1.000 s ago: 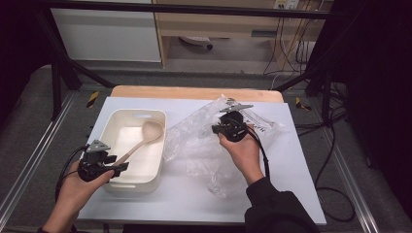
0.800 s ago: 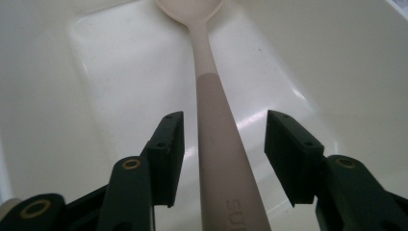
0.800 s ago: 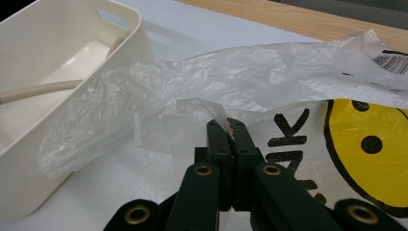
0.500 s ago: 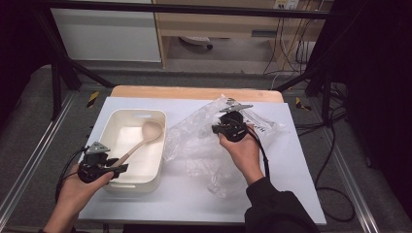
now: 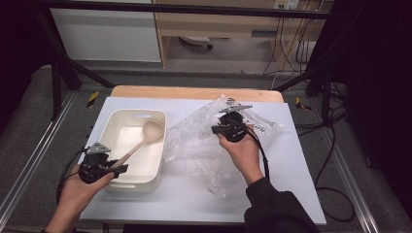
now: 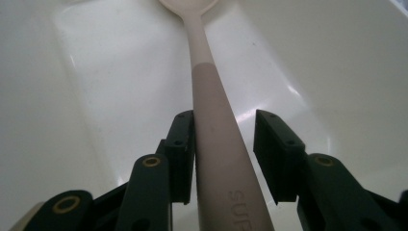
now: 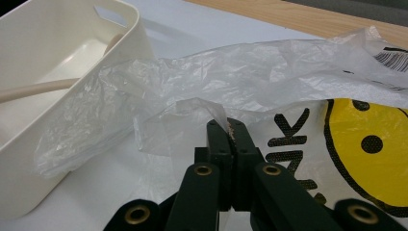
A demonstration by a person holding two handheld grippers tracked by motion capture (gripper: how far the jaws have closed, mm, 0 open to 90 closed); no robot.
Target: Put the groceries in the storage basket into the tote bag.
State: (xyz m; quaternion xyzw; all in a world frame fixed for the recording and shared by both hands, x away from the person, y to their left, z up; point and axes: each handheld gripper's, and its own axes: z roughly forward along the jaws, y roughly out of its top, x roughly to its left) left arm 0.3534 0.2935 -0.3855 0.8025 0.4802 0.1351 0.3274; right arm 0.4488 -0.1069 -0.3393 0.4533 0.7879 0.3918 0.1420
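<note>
Your left gripper [image 6: 223,159] has just been closing around the spoon [image 6: 211,120] handle, one pad still clear; your right gripper [image 7: 230,130] pinches the plastic bag [image 7: 250,82], holding it ready.

Left gripper [image 5: 116,170] sits at the table's near left corner, held level in the left hand [image 5: 80,187]. Its jaws have just been closing, with a spoon handle [image 6: 216,144] between them: one pad touching, the other apart. Right gripper [image 7: 230,130], held in the right hand [image 5: 243,150] mid-table, is clamped on a fold of plastic bag [image 7: 192,120].
</note>
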